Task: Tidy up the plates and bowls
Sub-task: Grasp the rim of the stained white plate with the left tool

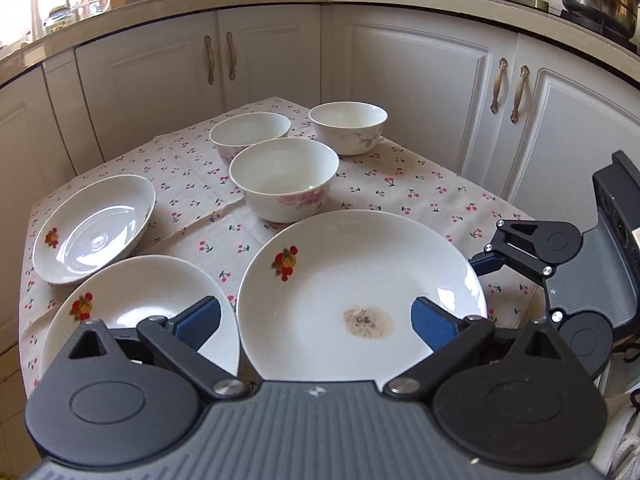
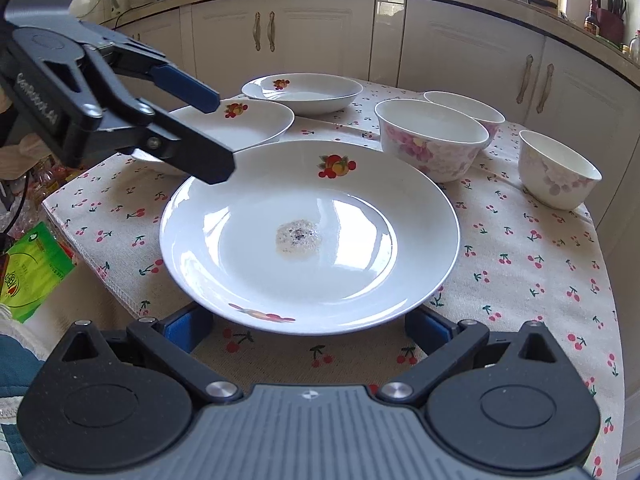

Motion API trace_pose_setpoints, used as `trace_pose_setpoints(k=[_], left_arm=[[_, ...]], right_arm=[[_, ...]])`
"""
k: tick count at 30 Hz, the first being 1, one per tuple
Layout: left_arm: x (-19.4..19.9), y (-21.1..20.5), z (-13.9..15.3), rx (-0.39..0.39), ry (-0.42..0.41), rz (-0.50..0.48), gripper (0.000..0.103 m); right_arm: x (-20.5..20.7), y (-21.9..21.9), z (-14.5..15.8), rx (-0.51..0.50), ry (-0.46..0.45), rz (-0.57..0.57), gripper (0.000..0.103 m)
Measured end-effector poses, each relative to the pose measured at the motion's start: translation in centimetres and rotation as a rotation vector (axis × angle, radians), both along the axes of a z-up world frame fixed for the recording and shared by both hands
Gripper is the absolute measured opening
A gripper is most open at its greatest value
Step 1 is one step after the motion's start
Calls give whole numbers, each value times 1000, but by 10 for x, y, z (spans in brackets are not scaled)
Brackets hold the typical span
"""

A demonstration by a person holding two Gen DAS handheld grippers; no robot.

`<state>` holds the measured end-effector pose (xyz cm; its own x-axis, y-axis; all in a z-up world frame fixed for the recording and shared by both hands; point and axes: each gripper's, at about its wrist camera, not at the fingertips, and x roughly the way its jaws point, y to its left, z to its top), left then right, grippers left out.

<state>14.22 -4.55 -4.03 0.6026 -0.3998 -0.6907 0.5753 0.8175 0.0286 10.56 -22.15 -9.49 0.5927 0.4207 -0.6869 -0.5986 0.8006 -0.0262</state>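
I see three plates and three bowls on the cherry-print cloth (image 2: 532,264).

The big plate (image 1: 360,264) lies flat nearest me, with a greyish residue spot (image 1: 368,320) near its centre. A mid plate (image 1: 132,300) sits just beside its left edge. The far plate (image 1: 96,228) stands behind that one, tilted, its rim on the mid plate's rim.

The pink bowl (image 1: 285,180) stands upright behind the big plate. A second bowl (image 1: 250,132) is right behind it; I cannot tell if they touch. The grey-flowered bowl (image 1: 348,128) stands apart to the right.

My left gripper (image 1: 316,320) is spread wide above the near side of the big plate, holding nothing.

My right gripper (image 2: 308,330) is also wide open and empty, fingers (image 2: 188,330) low at the big plate's near rim, one each side. Contact with the rim: cannot tell.
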Motion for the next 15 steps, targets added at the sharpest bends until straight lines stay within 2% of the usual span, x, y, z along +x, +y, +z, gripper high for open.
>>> trace_pose_setpoints(k=[7, 15], left_arm=[[44, -24, -13, 50, 56, -72, 101], [80, -40, -33, 96, 177, -147, 101]], right_arm=[[-1, 0, -2, 7, -13, -5, 103], [-4, -1, -2, 13, -23, 0, 103]])
